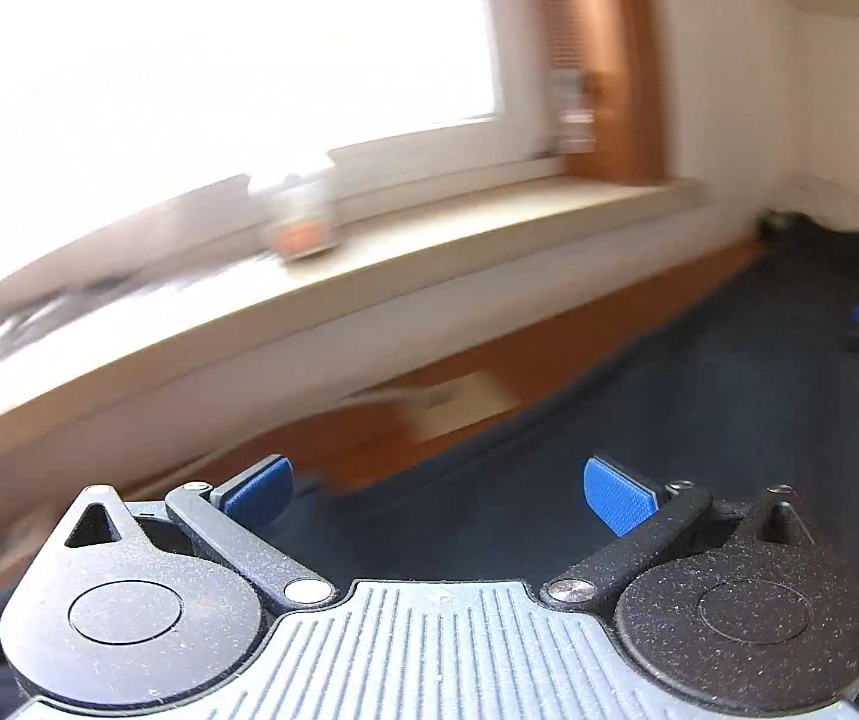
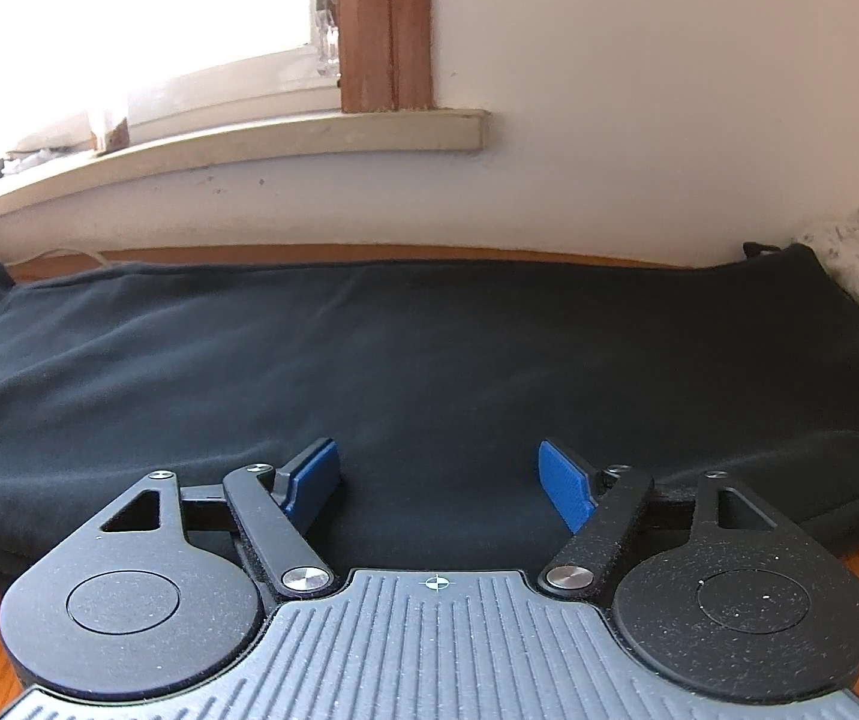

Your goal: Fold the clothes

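Blue pads of the right gripper (image 2: 438, 483) are standing released over the dark garment (image 2: 429, 360), which is lying flat along the wall. Left gripper (image 1: 438, 495), also released, is hovering at the cloth's nine o'clock end; each should pinch one edge evenly.

Blown-out window (image 1: 219, 60) glare, left view motion-blurred, right view sharp, fisheye-bent edges
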A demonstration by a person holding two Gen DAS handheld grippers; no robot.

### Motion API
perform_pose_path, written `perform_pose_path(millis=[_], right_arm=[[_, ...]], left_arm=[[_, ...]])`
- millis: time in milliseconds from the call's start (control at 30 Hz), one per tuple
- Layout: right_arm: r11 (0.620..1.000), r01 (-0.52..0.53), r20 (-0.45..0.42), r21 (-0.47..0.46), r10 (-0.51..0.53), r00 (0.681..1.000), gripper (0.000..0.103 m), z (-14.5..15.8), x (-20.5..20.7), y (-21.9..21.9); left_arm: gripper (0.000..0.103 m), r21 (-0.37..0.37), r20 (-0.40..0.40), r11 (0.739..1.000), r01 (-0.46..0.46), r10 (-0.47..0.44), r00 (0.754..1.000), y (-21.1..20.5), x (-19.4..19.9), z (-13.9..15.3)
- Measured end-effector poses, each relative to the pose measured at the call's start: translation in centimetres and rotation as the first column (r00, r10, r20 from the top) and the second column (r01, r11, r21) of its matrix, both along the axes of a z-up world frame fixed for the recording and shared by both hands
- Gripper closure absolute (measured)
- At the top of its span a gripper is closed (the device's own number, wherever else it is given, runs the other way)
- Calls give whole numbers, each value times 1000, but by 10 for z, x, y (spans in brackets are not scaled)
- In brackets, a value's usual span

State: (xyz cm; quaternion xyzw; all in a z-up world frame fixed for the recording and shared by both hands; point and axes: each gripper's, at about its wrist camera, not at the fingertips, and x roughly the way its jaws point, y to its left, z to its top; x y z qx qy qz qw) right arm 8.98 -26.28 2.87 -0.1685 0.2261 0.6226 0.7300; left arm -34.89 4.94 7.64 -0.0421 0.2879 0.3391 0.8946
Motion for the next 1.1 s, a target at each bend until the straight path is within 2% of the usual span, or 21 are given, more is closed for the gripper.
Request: perform_pose_path(millis=[67,167,333,433,567,667,733,800,967,1100], right_arm=[[1000,6,-4,5,-6,1000,30,0,1,-1],[1000,15,-6,10,-15,1000,30,0,2,-3],[1000,24,-3,8,-24,1000,29,-1,3,-2],[1000,28,-3,7,-28,1000,29,-1,3,-1],[999,35,-1,9,-35,999,29,-1,3,-2],[999,38,-2,13,-38,999,28,-2,3,-4],[999,36,-4,12,-36,999,27,-2,3,-3],[999,32,-4,11,-32,999,25,-1,3,-2],[999,36,0,13,-36,999,25,0,3,-2],[999,45,-3,21,-45,999,25,0,3,-4]], left_arm=[[0,-51,7,998,-28,29,1000,18,-31,-2],[0,-70,-1,993,-99,99,995,38,-59,-14],[0,-49,-86,988,-149,145,986,63,-78,-36],[0,-129,-63,978,-162,155,986,80,-92,-45],[0,-93,-69,981,-172,166,984,74,-94,-46],[0,-31,-70,985,-170,168,983,67,-87,-42],[0,18,-42,988,-154,155,987,61,-80,-34],[0,25,8,992,-122,122,992,56,-70,-24],[0,-64,110,998,4,3,994,53,-20,-9],[0,-103,116,991,85,-73,991,49,38,-11]])
